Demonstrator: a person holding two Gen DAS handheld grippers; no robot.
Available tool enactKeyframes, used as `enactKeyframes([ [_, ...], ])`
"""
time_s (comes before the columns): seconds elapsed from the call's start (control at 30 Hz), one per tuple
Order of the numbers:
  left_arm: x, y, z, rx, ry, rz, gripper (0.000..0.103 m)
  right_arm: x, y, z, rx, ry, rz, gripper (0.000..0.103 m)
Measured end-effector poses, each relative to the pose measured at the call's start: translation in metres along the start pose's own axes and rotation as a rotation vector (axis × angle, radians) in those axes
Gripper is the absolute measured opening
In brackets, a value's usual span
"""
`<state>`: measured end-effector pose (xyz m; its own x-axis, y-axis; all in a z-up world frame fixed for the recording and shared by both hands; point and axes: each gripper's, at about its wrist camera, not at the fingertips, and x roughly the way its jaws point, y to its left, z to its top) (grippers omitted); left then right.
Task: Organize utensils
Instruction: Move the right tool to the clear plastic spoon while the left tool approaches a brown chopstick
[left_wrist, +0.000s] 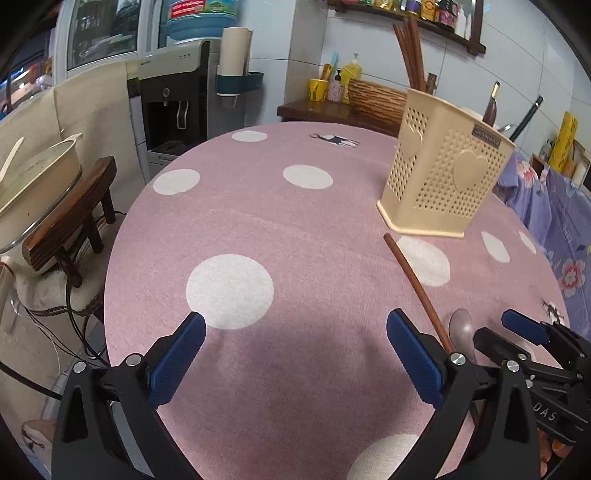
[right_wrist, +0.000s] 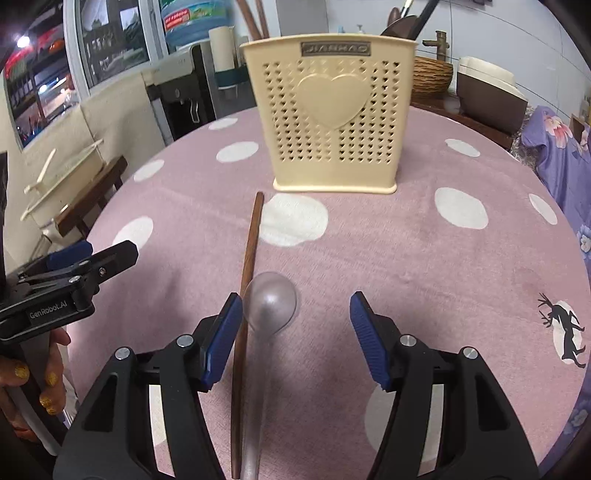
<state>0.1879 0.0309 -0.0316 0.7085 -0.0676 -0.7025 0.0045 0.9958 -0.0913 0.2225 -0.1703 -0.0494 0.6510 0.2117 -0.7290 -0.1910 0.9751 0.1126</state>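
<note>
A cream perforated utensil holder (right_wrist: 332, 110) with heart reliefs stands upright on the pink dotted tablecloth (right_wrist: 406, 240); it is at the right in the left wrist view (left_wrist: 443, 177). Brown chopsticks (left_wrist: 410, 51) stick up from it. One brown chopstick (right_wrist: 251, 251) lies in front of it, next to a silver spoon (right_wrist: 271, 302). My right gripper (right_wrist: 295, 302) is open over the spoon; the bowl sits between its fingers, untouched, and the chopstick runs by the left finger. My left gripper (left_wrist: 295, 321) stands wide open over bare cloth, left of the chopstick (left_wrist: 417, 284) and spoon (left_wrist: 461, 332).
A water dispenser (left_wrist: 173, 96) and a wooden stool (left_wrist: 70, 221) bearing a pot stand beyond the table's left edge. Purple floral cloth (left_wrist: 554, 221) lies at the right. A wicker basket (right_wrist: 430, 77) and a cooker (right_wrist: 491, 92) sit behind. A hand (right_wrist: 48, 387) holds the left gripper.
</note>
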Motion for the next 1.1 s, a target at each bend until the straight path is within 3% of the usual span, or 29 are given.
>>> enactKeyframes([
  [0.43,-0.002,-0.01,-0.007,0.042,-0.006,-0.018,0.097,0.002,0.009,-0.02,-0.053,0.083,-0.074,0.053],
  [0.5,-0.001,-0.011,-0.007,0.042,-0.004,-0.02,0.097,0.0,0.012,-0.022,-0.069,0.083,-0.076,0.046],
  [0.57,-0.002,-0.012,-0.007,0.044,-0.005,-0.021,0.097,-0.002,0.011,-0.022,-0.071,0.086,-0.07,0.033],
  [0.73,-0.002,-0.014,-0.007,0.041,-0.001,-0.022,0.097,-0.007,-0.007,-0.023,-0.051,0.085,-0.067,0.018],
  [0.9,0.002,-0.02,-0.006,0.035,0.02,-0.042,0.097,-0.007,-0.026,-0.021,0.017,0.083,-0.007,0.018],
  [0.93,0.002,-0.021,-0.006,0.035,0.021,-0.044,0.097,-0.007,-0.029,-0.02,0.044,0.081,0.004,0.021],
  [1.03,0.001,-0.025,-0.006,0.042,0.018,-0.04,0.097,-0.007,-0.032,-0.017,0.091,0.075,0.013,0.048],
  [1.1,0.0,-0.025,-0.006,0.043,0.016,-0.035,0.097,-0.004,-0.028,-0.014,0.086,0.074,-0.024,0.048],
])
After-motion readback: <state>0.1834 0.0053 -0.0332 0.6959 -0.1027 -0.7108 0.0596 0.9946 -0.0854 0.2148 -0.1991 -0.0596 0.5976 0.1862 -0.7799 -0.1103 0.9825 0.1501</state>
